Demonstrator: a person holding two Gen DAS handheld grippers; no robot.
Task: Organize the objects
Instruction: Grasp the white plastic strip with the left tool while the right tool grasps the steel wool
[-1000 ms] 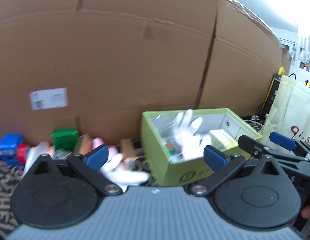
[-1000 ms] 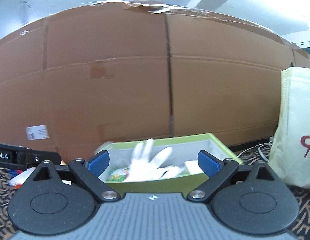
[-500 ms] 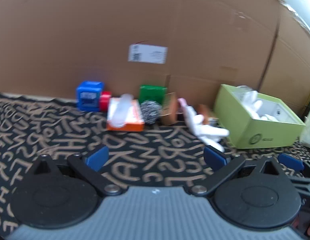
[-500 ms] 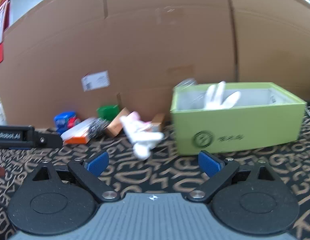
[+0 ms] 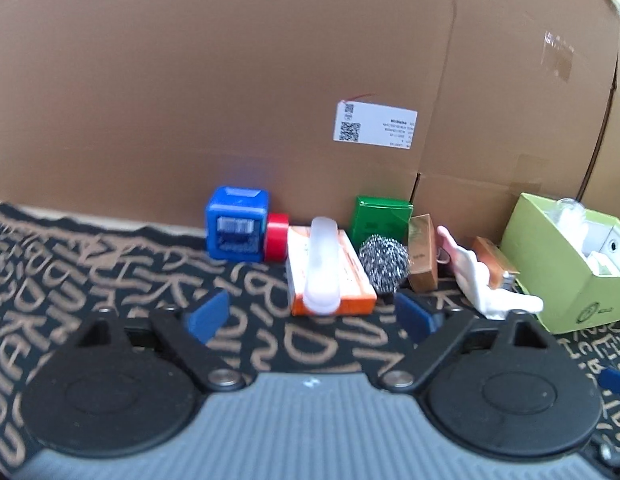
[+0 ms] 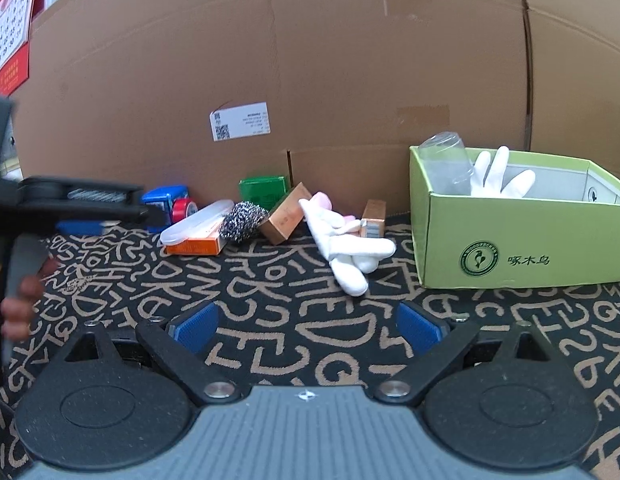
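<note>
A row of small items lies along the cardboard wall: a blue cube point(image 5: 236, 224), a red roll point(image 5: 277, 236), an orange box point(image 5: 350, 280) with a translucent case point(image 5: 322, 264) on top, a steel scourer point(image 5: 384, 262), and a white glove point(image 6: 350, 248). The green box point(image 6: 522, 236) on the right holds another white glove point(image 6: 498, 174) and a clear cup point(image 6: 446, 164). My left gripper point(image 5: 310, 317) is just short of the orange box, its jaws closing with nothing between them. My right gripper point(image 6: 307, 329) is open over the mat, empty, short of the glove.
A tall cardboard wall point(image 5: 270, 80) backs the patterned mat point(image 6: 294, 280). A small green box point(image 5: 380, 216) and two copper cartons point(image 5: 422, 256) stand in the row. The left gripper's body and a hand point(image 6: 18, 308) fill the right wrist view's left edge.
Both views have swung down and left, from the green box to the row of items on the mat. The items are nearer now. The left jaws have narrowed slightly.
</note>
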